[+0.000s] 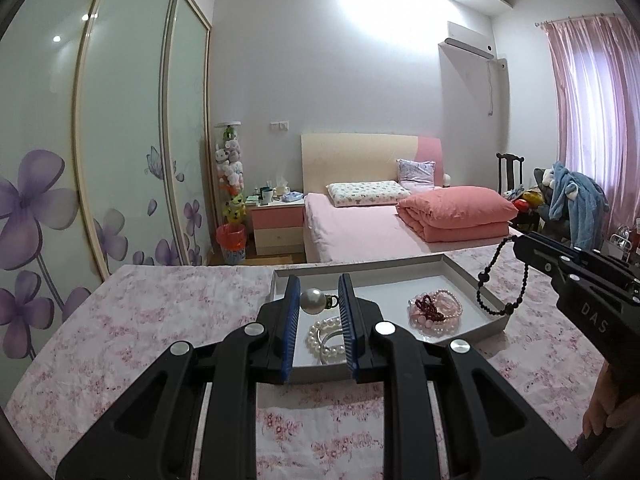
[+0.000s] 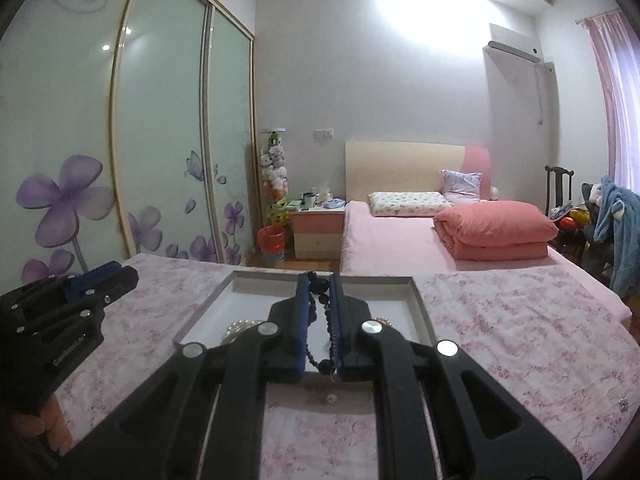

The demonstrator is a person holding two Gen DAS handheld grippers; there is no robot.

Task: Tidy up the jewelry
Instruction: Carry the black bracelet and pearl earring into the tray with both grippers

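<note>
A shallow grey tray sits on the floral pink tablecloth. In it lie a white pearl bracelet and a heap of pink and dark red bead bracelets. My left gripper hovers over the tray's near left part with a large pearl pendant between its blue pads; the pads look a little apart around it. My right gripper is shut on a black bead bracelet, which hangs in a loop above the tray's right edge. The tray also shows in the right wrist view.
The table with the floral cloth stands in front of a pink bed with a folded quilt. A wardrobe with flower-printed sliding doors is at the left. A small loose pearl-like item lies on the cloth near the tray's front edge.
</note>
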